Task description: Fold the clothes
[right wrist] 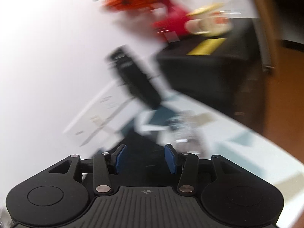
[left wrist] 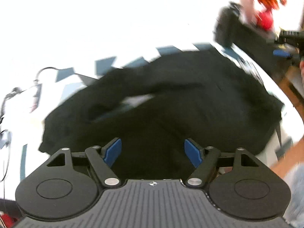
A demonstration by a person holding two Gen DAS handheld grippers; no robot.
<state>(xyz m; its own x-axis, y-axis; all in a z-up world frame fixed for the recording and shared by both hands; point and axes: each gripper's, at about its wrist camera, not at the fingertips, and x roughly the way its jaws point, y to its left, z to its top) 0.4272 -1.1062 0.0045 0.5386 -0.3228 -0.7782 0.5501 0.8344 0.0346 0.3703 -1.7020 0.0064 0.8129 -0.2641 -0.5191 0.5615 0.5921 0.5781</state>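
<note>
The black garment (left wrist: 171, 102) lies rumpled and spread over the white counter (left wrist: 281, 102) with its blue patches. Above the garment's near edge, the left gripper (left wrist: 153, 153) has its blue-padded fingers (left wrist: 114, 152) spread wide, holding nothing. Over the garment's far corner, the right gripper (right wrist: 145, 158) has its fingers (right wrist: 172, 158) partly apart, also empty. Both views are blurred.

The left gripper (left wrist: 153, 153) hangs with its blue pads (left wrist: 114, 152) spread and nothing between them, above a black garment (left wrist: 171, 104) lying rumpled on a white-and-blue table (left wrist: 106, 64).
</note>
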